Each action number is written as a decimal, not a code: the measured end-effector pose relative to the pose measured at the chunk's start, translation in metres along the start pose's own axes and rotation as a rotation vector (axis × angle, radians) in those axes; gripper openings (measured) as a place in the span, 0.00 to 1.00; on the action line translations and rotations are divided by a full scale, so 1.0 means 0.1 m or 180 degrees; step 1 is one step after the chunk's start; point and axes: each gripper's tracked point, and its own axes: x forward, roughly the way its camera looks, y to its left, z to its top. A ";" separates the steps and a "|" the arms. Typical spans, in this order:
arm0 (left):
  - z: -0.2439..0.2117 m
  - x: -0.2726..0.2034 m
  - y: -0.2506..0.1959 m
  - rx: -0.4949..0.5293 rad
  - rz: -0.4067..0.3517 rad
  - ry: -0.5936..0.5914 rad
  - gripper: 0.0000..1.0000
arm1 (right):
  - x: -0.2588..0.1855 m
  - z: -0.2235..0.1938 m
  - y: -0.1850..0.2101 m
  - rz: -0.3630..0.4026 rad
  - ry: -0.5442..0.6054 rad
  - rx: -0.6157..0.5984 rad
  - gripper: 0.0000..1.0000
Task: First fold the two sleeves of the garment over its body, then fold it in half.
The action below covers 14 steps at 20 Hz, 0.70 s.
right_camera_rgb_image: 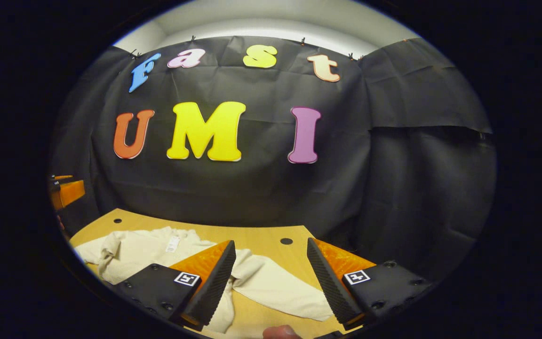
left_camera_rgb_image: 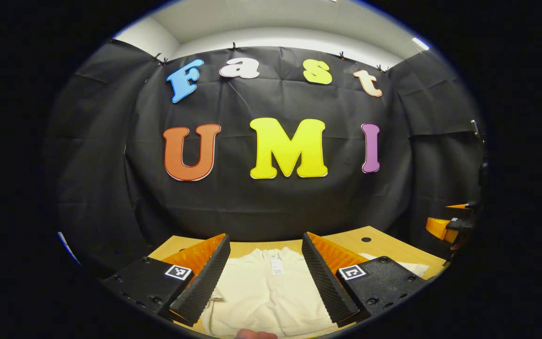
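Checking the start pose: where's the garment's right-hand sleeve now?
In the right gripper view, the sleeve lies spread flat on the wooden table, running out from the cream garment between the open right gripper fingers, not yet folded.

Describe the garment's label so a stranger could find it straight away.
Start at the wooden table before the black cloth wall. On it lies a cream garment. Near its far edge sits a small white tag, brighter than the cream fabric around it.
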 end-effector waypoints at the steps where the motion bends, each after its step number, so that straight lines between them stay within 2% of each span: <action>1: -0.01 -0.01 -0.02 0.0010 -0.0007 0.0032 0.98 | 0.00 -0.11 -0.14 -0.0022 0.0100 -0.0027 0.95; 8: -0.24 0.07 -0.15 -0.0024 0.0022 0.0309 0.98 | -0.09 -1.40 -1.05 -0.0279 0.1160 0.0141 0.94; 10: -0.25 0.08 -0.19 0.0025 0.0017 0.0352 0.98 | -0.05 -1.76 -1.13 -0.0310 0.1424 0.0197 0.95; 14: -0.28 0.07 -0.26 0.0098 -0.0004 0.0396 0.97 | 0.08 -2.29 -1.12 -0.0181 0.1894 0.0182 0.95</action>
